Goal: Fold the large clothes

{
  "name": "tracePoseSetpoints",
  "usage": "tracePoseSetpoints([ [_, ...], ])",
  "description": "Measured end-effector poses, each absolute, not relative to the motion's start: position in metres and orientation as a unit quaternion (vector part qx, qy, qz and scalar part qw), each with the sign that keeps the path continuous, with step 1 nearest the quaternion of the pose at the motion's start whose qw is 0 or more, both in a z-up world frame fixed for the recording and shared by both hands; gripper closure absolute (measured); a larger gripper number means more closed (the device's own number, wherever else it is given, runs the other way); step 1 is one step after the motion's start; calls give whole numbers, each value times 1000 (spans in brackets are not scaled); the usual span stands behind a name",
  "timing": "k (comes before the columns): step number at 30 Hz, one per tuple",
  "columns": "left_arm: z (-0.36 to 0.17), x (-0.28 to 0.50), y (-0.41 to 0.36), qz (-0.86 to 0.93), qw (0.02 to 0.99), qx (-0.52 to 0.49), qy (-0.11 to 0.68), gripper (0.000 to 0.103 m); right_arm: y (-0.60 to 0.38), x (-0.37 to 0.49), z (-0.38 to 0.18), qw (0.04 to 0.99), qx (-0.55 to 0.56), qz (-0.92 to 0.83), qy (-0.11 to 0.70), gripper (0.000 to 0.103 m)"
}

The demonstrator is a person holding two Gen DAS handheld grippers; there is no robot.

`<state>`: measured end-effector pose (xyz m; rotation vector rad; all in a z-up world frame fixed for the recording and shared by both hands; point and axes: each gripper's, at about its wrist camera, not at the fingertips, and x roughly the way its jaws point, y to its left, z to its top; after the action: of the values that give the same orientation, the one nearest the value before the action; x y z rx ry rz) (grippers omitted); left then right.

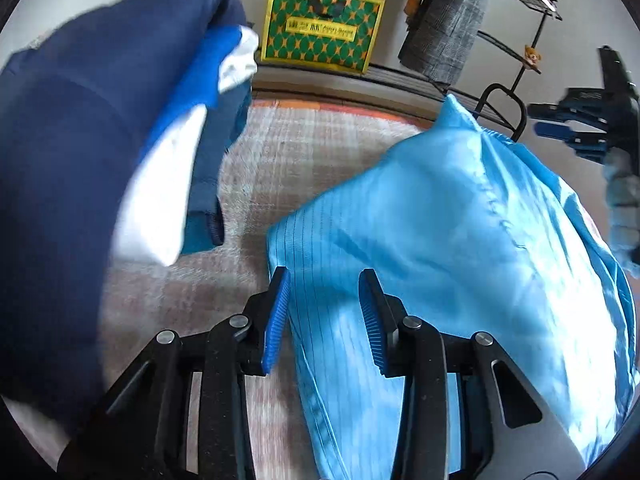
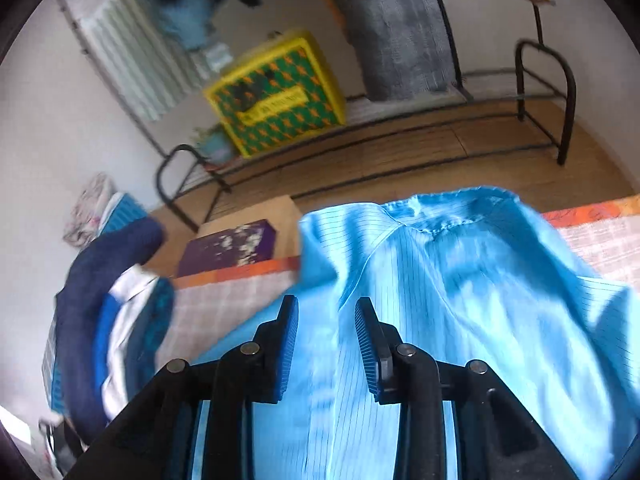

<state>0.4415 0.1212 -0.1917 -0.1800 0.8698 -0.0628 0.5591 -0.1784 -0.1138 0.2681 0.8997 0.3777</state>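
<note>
A light blue pinstriped garment [image 1: 460, 220] lies crumpled on a checked cover, its collar [image 2: 440, 208] at the far side. My left gripper [image 1: 324, 280] hovers over the garment's near left edge. Its blue pads stand apart, and the cloth shows flat between them, not pinched. My right gripper [image 2: 326, 304] is open above the middle of the same garment [image 2: 460, 300], with nothing squeezed between its pads. The right gripper [image 1: 538, 120] also shows at the right edge of the left wrist view, held up in a hand.
A stack of folded navy, blue and white clothes [image 1: 80, 160] [image 2: 120, 320] sits to the left. The checked cover [image 1: 300, 148] has an orange border. Beyond it stand a yellow-green patterned box [image 1: 320, 32], a black metal rack [image 2: 540, 112], a hanging grey cloth [image 2: 400, 28] and a purple box [image 2: 228, 248].
</note>
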Motion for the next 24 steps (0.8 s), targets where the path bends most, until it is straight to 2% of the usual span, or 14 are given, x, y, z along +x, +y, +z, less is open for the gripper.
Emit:
tracePoseSetpoints([
  [9,-119,360,137,-69,904,-130,402,65,-200,415,-47,876,97,236,409,67],
  [13,-103,309,145,-91,893,-156,412,47,-211,351,-31,875,88,258,400,66],
  [15,-101,280,147,-106,882,-169,426,47,-215,317,-28,872,86,267,401,64],
  [17,-104,249,148,-113,874,-184,435,44,-215,290,-31,867,78,271,409,64],
  [19,-116,217,151,-117,861,-209,448,32,-212,263,-40,865,61,270,419,64],
  [24,-162,166,156,-120,810,-281,500,32,-202,201,-102,823,59,280,490,64],
])
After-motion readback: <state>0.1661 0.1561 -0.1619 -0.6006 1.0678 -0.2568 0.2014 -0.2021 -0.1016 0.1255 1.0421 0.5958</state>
